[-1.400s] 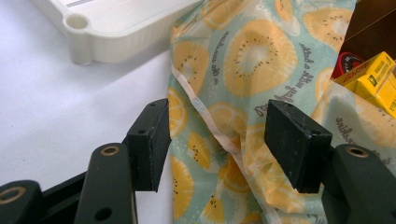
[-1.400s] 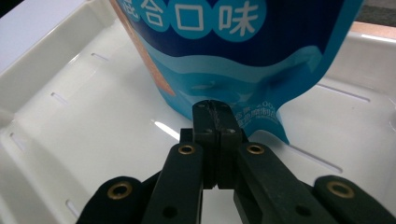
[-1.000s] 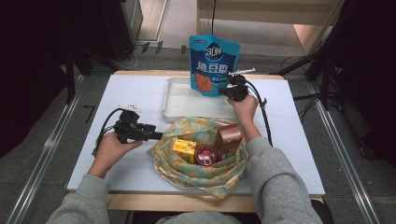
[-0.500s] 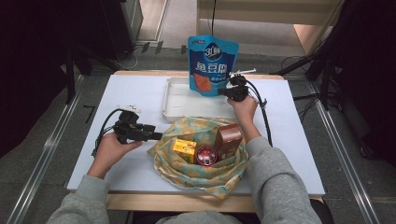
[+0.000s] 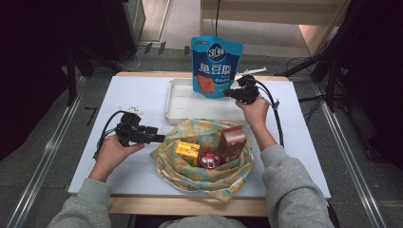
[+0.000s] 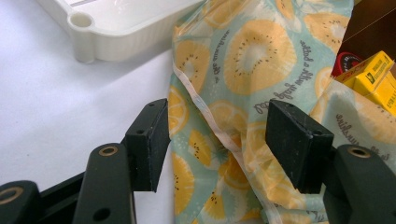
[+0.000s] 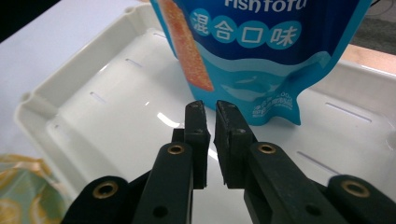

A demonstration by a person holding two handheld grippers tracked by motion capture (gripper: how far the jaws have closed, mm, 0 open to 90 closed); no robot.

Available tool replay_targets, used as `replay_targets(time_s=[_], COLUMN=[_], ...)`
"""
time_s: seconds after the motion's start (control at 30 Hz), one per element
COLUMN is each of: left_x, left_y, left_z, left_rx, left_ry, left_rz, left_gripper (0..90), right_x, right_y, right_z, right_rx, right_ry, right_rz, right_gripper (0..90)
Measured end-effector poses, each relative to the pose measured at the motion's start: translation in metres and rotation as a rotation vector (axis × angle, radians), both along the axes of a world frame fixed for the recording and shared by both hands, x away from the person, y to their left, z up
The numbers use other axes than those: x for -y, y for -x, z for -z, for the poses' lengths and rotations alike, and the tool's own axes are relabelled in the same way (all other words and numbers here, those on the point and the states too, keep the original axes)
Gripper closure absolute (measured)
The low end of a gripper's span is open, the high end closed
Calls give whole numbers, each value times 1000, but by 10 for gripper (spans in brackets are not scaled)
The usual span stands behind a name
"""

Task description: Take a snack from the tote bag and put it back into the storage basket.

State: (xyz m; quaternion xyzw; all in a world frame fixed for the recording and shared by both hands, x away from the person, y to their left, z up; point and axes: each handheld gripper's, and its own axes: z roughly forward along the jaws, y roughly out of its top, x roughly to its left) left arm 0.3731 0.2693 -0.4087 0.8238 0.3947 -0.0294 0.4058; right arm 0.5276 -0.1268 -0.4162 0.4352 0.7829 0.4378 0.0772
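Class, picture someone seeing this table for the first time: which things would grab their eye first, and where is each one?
The tall blue snack pouch stands upright in the white tray at the table's far side, with the right tongs just beside its lower corner, nearly closed and empty. Nearer the person, a lemon-print cloth bag lies open, holding a yellow box, a red round tin and a brown carton.

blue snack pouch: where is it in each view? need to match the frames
High view: blue snack pouch upright at top centre, in the white tray.
Left gripper view: not in it.
Right gripper view: pouch top centre, beyond the jaws.
Shared landmark: the white tray.
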Motion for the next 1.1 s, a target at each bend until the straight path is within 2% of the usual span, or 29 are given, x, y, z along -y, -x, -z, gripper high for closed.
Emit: replay_targets(time_s=[0.17, 0.3, 0.37, 0.57, 0.73, 0.93, 1.03, 1.1], left_x=[0, 0, 0, 2, 2, 1, 1, 1], left_y=[0, 0, 0, 0, 0, -1, -2, -2], left_z=[-1, 0, 0, 0, 0, 0, 0, 0], left_rx=[1, 3, 3, 5, 5, 6, 3, 2], left_ry=[0, -3, -1, -3, 2, 0, -3, -5], left_rz=[-1, 3, 2, 2, 3, 5, 7, 9], left_gripper=[402, 402, 401, 398, 396, 395, 394, 392], right_x=[7, 13, 15, 18, 20, 23, 25, 25], right_y=[11, 17, 24, 37, 44, 52, 57, 59], right_z=[-5, -6, -7, -13, -14, -15, -17, -18], right_rx=[-3, -30, -23, -3, -22, -31, -32, -41], right_ry=[-2, -9, -23, -24, -32, 4, -2, 5], right_rz=[-7, -32, -44, -71, -100, -126, -134, -149], right_gripper=[827, 805, 805, 791, 755, 704, 676, 619])
